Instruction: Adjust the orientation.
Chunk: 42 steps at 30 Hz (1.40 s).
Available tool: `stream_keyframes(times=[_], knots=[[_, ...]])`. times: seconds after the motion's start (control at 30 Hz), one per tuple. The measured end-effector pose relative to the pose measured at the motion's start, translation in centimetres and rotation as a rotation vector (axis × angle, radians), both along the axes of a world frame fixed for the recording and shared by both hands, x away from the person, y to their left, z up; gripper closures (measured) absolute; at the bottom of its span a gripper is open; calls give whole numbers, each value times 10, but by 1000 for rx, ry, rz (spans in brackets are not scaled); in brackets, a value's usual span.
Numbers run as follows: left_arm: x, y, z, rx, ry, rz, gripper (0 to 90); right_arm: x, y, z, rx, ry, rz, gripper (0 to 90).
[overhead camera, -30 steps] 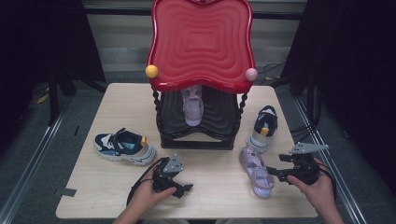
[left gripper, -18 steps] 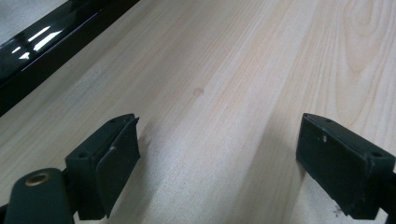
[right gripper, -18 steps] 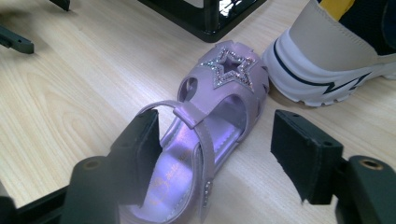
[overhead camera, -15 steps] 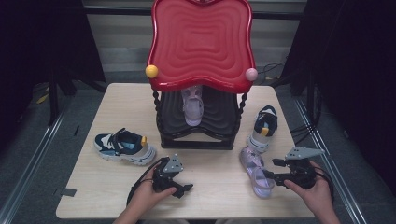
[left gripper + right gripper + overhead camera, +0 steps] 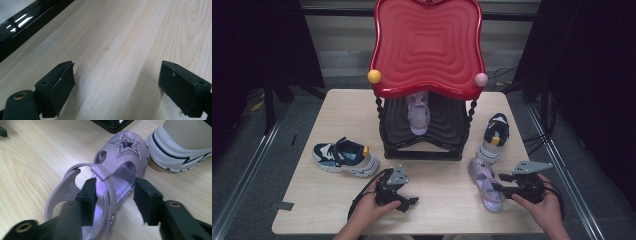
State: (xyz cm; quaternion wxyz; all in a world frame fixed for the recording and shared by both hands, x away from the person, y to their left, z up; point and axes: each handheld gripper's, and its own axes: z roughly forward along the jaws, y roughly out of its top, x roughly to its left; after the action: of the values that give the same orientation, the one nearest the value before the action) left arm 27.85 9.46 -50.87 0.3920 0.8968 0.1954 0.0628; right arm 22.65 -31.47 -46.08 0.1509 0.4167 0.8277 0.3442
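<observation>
A lilac sandal (image 5: 486, 186) with a glittery star (image 5: 128, 147) lies on the wooden table (image 5: 447, 205) at the front right. My right gripper (image 5: 498, 183) reaches it from the right. Its jaws have just been closing, and the sandal's side wall and strap (image 5: 113, 195) stand between them. One jaw is inside the sandal, the other outside, and a gap still shows at the outer pad, so my right gripper (image 5: 115, 192) counts as open. My left gripper (image 5: 411, 201) rests at the table's front, jaws wide over bare wood (image 5: 116, 82). A matching sandal (image 5: 418, 112) sits on the rack's lower shelf.
A black shoe rack with a red wavy top (image 5: 427, 45) stands mid-table at the back. A blue and white sneaker (image 5: 344, 157) lies left of it. Its mate (image 5: 493, 137) stands just beyond the sandal, its white sole (image 5: 180, 157) close to the sandal's toe.
The right gripper's jaws have narrowed around the sandal's side, and that hand has shifted slightly. The left hand and its gripper have stayed put.
</observation>
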Motion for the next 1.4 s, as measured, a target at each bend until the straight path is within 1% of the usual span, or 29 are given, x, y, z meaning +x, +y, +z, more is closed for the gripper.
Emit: stream_keyframes(times=[0.1,0.2,0.37,0.5,0.63,0.7,0.73,0.8,0.87,0.93,1.0,1.13,1.23,1.33,1.4], knots=[[0,0,0,1,0,-1,126,0,1,-3,-7,-7,3,574],[0,0,0,0,0,-1,126,0,2,-5,-8,-26,-5,593],[0,0,0,1,0,-1,126,-1,2,-8,-8,-29,-10,624],[0,0,0,1,0,-1,126,-1,1,-8,6,-29,-18,679],[0,0,0,1,0,-1,126,-2,-2,-6,1,-39,-23,756],[0,0,0,1,0,-1,126,-2,-3,-6,-11,-51,-23,788],[0,0,0,1,0,0,126,-2,-4,-5,-10,-50,-27,791],[0,0,0,0,0,0,126,-2,-5,-6,-5,-51,-17,801],[0,0,0,1,0,-1,126,-2,-4,-5,-17,-63,-5,821],[0,0,0,1,0,-1,126,-2,-4,-5,-18,-72,5,832],[0,0,0,1,-1,-1,126,-2,-3,-5,-40,-86,13,836],[0,0,0,1,-1,-1,126,-4,-5,-7,-37,-89,-18,818],[0,0,0,1,0,-1,126,-5,-6,-8,-36,-97,-38,751],[0,0,0,1,-1,-1,126,-4,-10,-9,-19,-97,-73,741],[0,0,0,1,-1,-1,126,-4,-12,-11,10,-92,-85,728]])
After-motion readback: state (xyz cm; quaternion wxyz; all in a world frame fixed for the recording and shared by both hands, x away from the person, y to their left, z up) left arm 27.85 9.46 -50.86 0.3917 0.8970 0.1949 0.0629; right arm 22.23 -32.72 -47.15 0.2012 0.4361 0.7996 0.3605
